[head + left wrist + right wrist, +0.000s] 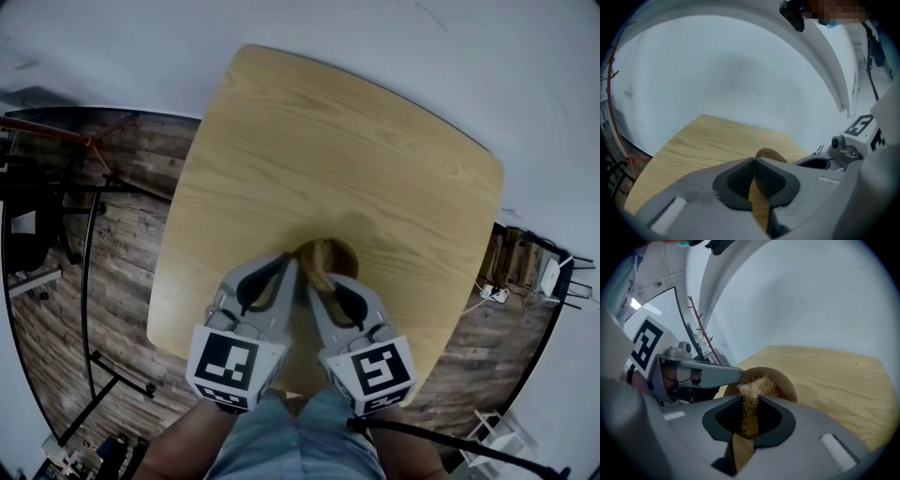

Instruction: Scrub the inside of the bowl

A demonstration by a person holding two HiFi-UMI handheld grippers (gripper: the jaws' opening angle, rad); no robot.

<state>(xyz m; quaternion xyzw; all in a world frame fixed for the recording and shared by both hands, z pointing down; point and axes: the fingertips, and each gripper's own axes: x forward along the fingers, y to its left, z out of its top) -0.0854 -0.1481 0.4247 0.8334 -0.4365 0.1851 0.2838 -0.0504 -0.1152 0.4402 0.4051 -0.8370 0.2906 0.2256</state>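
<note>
A small wooden bowl sits on the near part of the light wooden table, tipped so its hollow faces me. My left gripper is shut on the bowl's rim; in the left gripper view the thin wooden edge runs between the closed jaws, with the bowl just beyond. My right gripper is shut on a tuft of tan fibre scrubber, whose frayed end pokes into the bowl. The left gripper lies close on the left in the right gripper view.
The table's near edge lies just under the grippers, above my knees. Dark plank floor surrounds it, with black stand legs on the left and cables and a power strip on the right. A white wall stands behind.
</note>
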